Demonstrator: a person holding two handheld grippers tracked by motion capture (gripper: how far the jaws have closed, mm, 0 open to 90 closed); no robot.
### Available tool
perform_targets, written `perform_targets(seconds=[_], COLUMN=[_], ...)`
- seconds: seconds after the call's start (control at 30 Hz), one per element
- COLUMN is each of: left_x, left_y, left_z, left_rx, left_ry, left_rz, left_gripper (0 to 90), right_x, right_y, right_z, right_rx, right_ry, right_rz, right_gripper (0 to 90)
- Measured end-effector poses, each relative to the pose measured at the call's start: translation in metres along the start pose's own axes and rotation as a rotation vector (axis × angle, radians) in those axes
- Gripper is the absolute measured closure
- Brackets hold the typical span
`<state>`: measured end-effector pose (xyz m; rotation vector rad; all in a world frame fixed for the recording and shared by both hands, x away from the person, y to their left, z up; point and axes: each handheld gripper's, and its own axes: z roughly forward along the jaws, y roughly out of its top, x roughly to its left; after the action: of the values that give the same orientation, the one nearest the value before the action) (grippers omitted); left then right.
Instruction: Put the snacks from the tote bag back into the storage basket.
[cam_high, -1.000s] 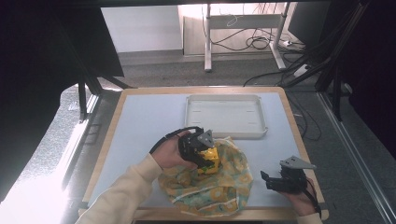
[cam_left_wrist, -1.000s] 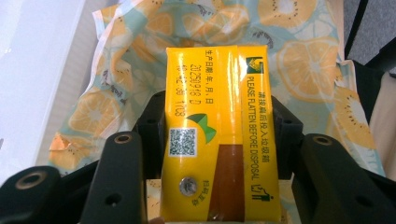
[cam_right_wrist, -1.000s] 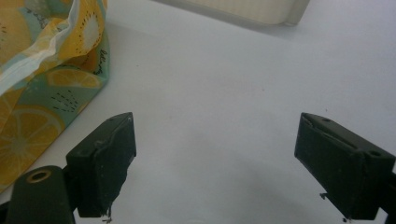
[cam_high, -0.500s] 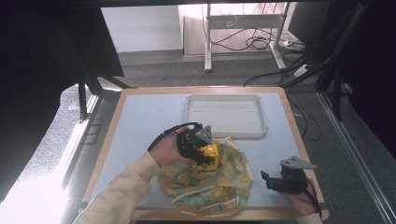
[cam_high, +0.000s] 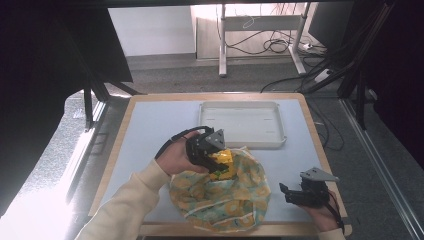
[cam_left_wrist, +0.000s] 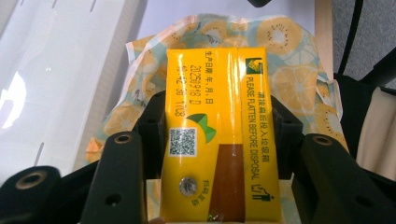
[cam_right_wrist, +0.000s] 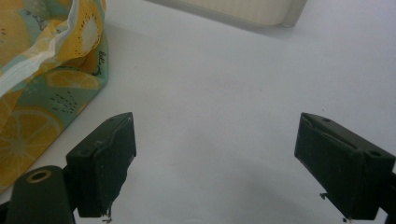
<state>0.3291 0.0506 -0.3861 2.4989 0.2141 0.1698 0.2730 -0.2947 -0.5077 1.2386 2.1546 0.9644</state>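
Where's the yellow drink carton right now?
The yellow carton is clamped in the left gripper, over the fruit-print bag, just in front of the white tray.

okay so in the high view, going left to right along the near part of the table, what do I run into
The person's left sleeve → the left gripper, shut on a yellow carton → the fruit-print bag → bare table mat → the open right gripper.

Daylight from upper and lower left in high view, blown-out floor patch, dark surround, soft low-detail frame, glare on white tray (cam_left_wrist: 51, 88) in left gripper view, carton (cam_left_wrist: 219, 135) print sharp, right gripper view evenly lit, jaws slightly blurred, faint shadows on table (cam_right_wrist: 219, 107)
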Motion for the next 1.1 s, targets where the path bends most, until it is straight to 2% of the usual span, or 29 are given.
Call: perform_targets(seconds=[0.57, 1.1], left_x=[0.002, 0.011], left_y=[0.003, -0.001], left_z=[-0.012, -0.021], left_rx=[-0.023, -0.028], left_ry=[0.013, 0.031], left_rz=[-0.004, -0.017], left_gripper=[52.4, 52.4], right_x=[0.000, 0.000], right_y=[0.000, 0.000], right_z=[0.000, 0.000], right_rx=[0.001, 0.001], right_ry=[-0.002, -0.001], right_rz=[-0.001, -0.002], right_gripper=[12.8, 12.8])
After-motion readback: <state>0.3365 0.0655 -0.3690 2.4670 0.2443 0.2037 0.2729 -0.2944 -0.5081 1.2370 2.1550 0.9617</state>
